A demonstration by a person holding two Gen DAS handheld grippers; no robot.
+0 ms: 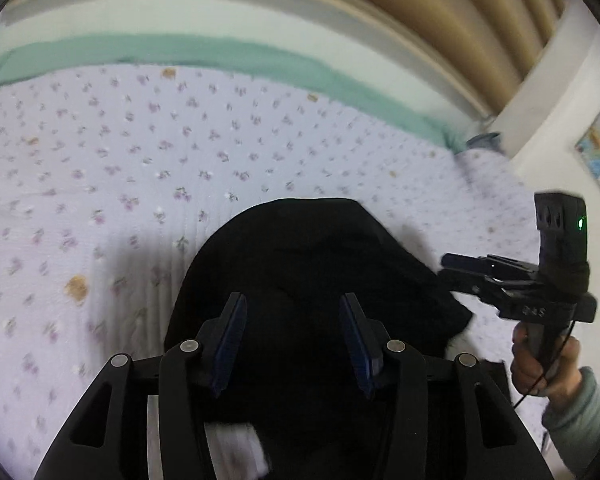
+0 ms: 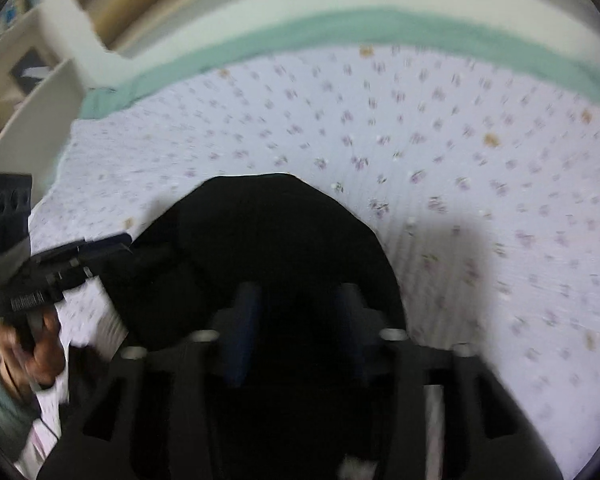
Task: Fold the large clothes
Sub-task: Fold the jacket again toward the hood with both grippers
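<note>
Black and bunched, the garment [image 1: 312,264] lies in a rounded heap on the bed's floral sheet [image 1: 140,152], a green blanket [image 1: 260,60] beyond. The left gripper [image 1: 292,320] hangs over it, jaws wide apart and holding nothing. The right gripper [image 2: 296,316] does likewise, jaws spread and empty, though that view is blurred; its holder's right hand [image 1: 540,364] grips the handle.

Floral lilac bedsheet [image 1: 180,152], teal blanket edge [image 1: 260,56], tan curtain [image 1: 480,12], white shelf [image 2: 40,92].
</note>
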